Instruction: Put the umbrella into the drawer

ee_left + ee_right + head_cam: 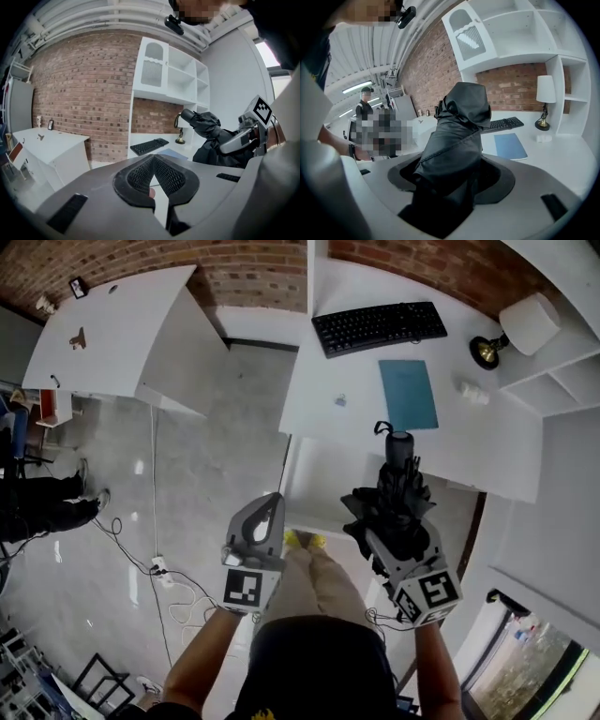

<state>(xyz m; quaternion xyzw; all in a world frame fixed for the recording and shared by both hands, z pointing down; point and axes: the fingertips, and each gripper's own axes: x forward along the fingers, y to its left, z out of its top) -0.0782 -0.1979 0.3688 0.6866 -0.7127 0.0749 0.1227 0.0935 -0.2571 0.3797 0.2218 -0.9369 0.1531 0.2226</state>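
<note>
A folded black umbrella (pixel 397 491) sticks forward out of my right gripper (pixel 398 526), whose jaws are shut on its bunched fabric; its handle end points toward the white desk (pixel 356 413). In the right gripper view the umbrella (pixel 457 140) fills the space between the jaws and hides the pads. My left gripper (pixel 266 519) hangs left of it, over the floor in front of the desk. Its pads (pixel 140 176) meet at the tips with nothing between them. A pale panel (pixel 314 479) shows under the desk's front edge; I cannot tell whether it is the drawer.
On the desk lie a black keyboard (pixel 379 327), a blue pad (pixel 408 395) and a lamp (pixel 516 329). White shelves (pixel 562 371) stand at the right. A second white desk (pixel 112 329) stands at the left, with cables (pixel 161 570) on the floor and a person (pixel 47 504).
</note>
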